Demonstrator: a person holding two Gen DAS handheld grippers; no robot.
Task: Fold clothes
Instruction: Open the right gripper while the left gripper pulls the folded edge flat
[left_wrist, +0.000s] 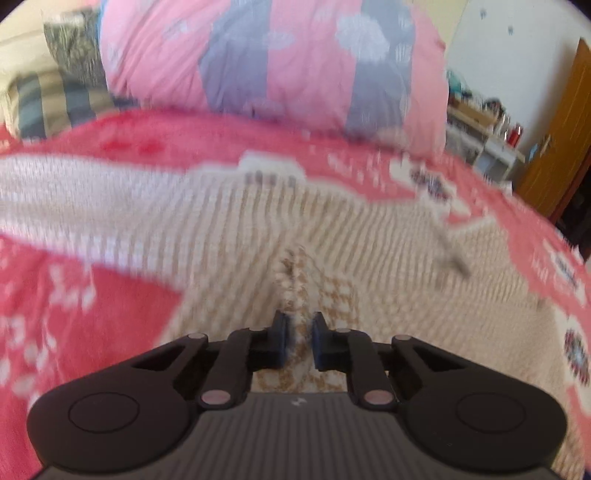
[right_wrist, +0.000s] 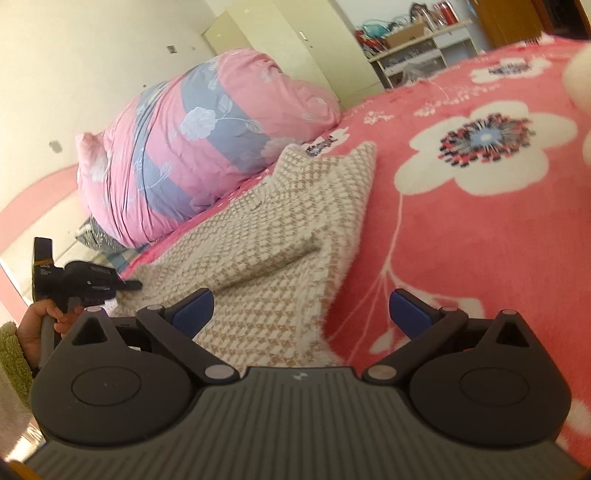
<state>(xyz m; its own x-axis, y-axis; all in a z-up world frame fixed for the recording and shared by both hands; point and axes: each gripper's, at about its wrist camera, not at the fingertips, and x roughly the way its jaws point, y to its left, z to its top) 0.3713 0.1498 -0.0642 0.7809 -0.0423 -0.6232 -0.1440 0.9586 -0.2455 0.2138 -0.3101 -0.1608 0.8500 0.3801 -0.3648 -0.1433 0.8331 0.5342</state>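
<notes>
While spread across the middle of both views on the pink floral bedspread, lies partly folded: beige knit sweater. Clamped on a ridge of its fabric at lower centre: left gripper, jaws nearly together. Jaws wide apart at the bottom, gripping nothing: right gripper. Rolled at upper left: pink-and-grey quilt.

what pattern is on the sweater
Beige-and-white houndstooth check on the sweater, clearest in the right wrist view.
</notes>
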